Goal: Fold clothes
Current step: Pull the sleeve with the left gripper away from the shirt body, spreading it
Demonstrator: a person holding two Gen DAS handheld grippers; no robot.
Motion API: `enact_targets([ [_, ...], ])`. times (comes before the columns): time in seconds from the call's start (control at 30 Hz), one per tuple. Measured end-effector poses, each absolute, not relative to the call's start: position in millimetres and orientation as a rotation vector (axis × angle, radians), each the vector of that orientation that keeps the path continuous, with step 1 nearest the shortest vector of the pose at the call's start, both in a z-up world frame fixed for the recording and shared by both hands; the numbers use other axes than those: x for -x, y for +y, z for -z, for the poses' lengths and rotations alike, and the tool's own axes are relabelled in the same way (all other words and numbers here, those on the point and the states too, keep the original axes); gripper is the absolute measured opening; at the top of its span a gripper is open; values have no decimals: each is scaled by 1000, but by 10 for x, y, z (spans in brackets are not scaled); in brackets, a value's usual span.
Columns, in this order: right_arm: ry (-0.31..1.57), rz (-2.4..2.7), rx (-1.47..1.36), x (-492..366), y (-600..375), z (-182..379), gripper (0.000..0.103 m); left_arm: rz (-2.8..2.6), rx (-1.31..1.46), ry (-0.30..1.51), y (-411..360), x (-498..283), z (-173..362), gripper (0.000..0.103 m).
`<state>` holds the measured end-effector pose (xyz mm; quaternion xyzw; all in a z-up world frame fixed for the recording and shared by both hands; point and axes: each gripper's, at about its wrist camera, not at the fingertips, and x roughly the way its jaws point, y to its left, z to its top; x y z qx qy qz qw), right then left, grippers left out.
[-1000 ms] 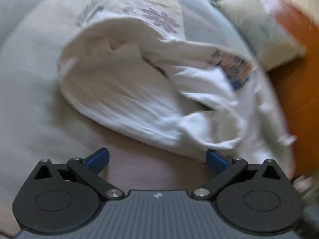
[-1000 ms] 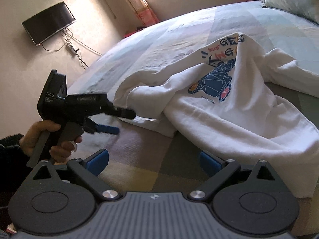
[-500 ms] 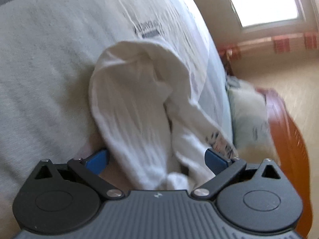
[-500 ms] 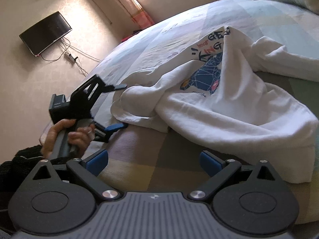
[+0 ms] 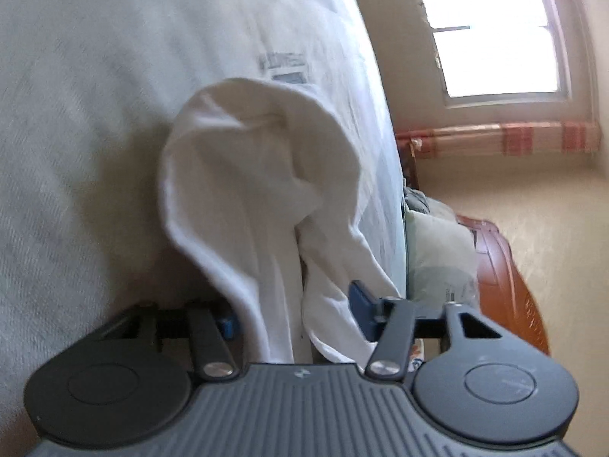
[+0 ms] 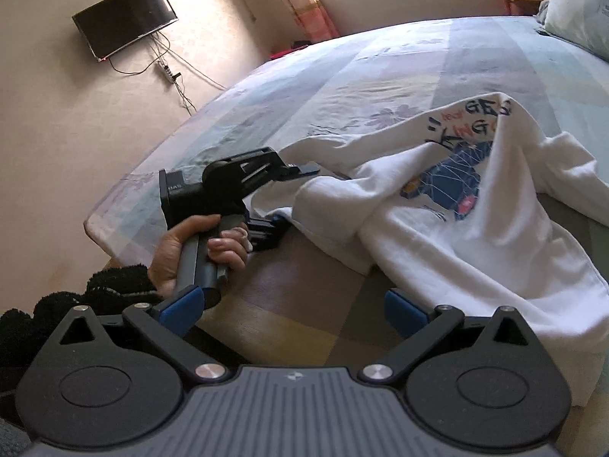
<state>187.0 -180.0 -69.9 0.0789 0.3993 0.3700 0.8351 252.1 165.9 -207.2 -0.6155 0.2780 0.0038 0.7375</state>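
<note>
My left gripper (image 5: 293, 314) had its jaws partway in around a bunched edge of the white T-shirt (image 5: 262, 190), not yet pinching as far as I could judge; I reckoned I should close firmly on one layer before lifting. My right gripper (image 6: 293, 310) stood wide and empty over the bedspread (image 6: 289, 304), the shirt's hem at its two o'clock. The shirt lay crumpled on the bed (image 6: 380, 64), print up, so I judged spreading it flat came first.
</note>
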Motion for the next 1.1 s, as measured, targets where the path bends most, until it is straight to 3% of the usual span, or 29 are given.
enact_targets([
  [0.07, 847, -786, -161, -1865, -1765, 698, 103, 6, 1320, 616, 1587, -2509, 2079, 53],
  [0.1, 851, -786, -159, -1871, -1749, 704, 103, -3, 1295, 609, 1571, -2518, 2080, 48],
  [0.17, 858, -781, -155, -1872, -1738, 713, 103, -23, 1267, 597, 1563, -2560, 2093, 35],
  [0.23, 863, -775, -151, -1865, -1734, 716, 103, -53, 1315, 595, 1579, -2596, 2181, 11],
  [0.47, 856, -744, -158, -1844, -1823, 708, 103, -56, 1216, 716, 1548, -2710, 2001, 3],
  [0.8, 821, -710, -175, -1804, -1954, 653, 103, -52, 463, 956, 1562, -2858, 1165, 2],
  [1.1, 812, -701, -189, -1804, -1973, 634, 103, -270, -16, 1060, 2138, -2763, 991, 2],
])
